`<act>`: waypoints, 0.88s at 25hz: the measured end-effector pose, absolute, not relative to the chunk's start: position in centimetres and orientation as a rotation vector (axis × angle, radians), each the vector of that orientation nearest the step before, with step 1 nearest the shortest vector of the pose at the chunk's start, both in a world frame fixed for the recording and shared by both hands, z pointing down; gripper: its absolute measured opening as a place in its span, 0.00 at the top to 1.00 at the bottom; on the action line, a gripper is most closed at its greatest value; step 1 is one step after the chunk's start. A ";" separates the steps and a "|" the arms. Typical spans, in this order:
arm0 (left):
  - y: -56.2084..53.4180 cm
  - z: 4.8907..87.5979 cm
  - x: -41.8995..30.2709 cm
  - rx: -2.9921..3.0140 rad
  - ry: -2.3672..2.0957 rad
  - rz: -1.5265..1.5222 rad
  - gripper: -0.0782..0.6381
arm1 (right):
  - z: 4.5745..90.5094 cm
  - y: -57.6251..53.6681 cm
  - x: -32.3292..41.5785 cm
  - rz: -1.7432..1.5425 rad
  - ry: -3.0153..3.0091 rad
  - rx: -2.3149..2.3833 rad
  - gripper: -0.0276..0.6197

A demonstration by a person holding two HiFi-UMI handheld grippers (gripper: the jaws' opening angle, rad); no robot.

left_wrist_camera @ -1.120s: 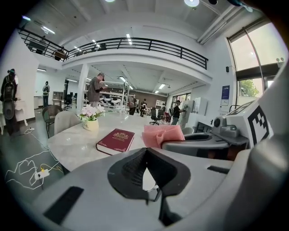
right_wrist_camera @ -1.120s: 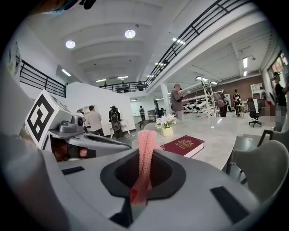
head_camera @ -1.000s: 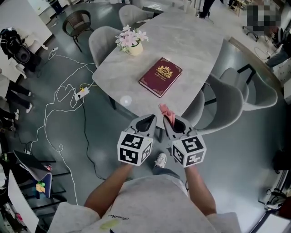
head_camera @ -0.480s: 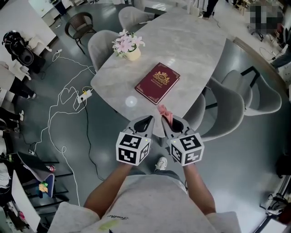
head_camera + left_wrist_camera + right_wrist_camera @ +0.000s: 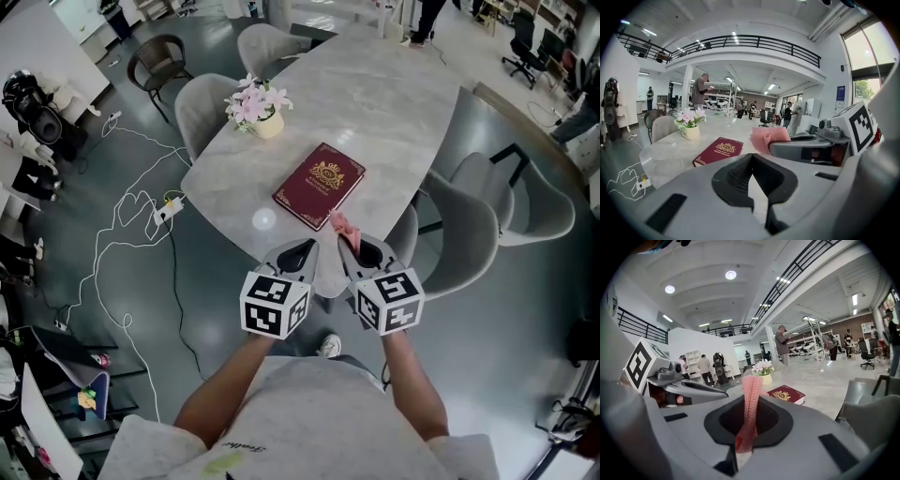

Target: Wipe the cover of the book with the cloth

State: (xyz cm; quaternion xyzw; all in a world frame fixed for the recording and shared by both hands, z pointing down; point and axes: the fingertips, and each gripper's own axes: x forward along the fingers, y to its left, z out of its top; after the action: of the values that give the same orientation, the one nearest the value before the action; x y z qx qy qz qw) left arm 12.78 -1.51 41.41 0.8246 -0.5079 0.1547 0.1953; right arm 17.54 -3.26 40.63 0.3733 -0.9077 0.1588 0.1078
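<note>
Pink cloth (image 5: 751,401) stands upright, pinched betw. the clenched jaws of the right tool (image 5: 349,247), its top edge poking out past the tips. Left tool (image 5: 309,246) is just beside it, jaws together w/ nothing in them. Both tools are side by side at the near end of the tabletop (image 5: 394,103), short of the book (image 5: 319,185). Book is dark red w/ a gold emblem on the cover. It lies flat & closed, set at an angle, untouched by cloth or either tool. Pot of pale pink flowers (image 5: 256,105) stands further back on the left, apart from the book. Grey chairs (image 5: 473,220) ring the tabletop. White cable (image 5: 127,220) trails over the floor at left.
</note>
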 end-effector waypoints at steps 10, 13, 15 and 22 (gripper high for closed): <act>-7.5 42.4 10.5 2.379 -1.319 0.448 0.88 | 41.3 -9.9 16.2 0.431 -2.585 1.201 0.93; -9.4 42.7 9.5 2.390 -1.285 0.448 0.88 | 41.6 -12.1 15.9 0.423 -2.544 1.227 0.93; -10.6 42.8 8.8 2.398 -1.262 0.441 0.88 | 41.9 -13.5 15.7 0.413 -2.512 1.241 0.93; -13.8 44.1 7.8 2.450 -1.167 0.479 0.88 | 43.2 -18.4 15.5 0.370 -2.412 1.282 0.93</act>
State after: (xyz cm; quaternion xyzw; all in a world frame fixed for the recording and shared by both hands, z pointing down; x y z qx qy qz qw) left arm 7.78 -13.77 44.05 0.8726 -0.4156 0.1707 0.1915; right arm 15.49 -18.42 43.16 0.4565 -0.8588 0.1319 0.1914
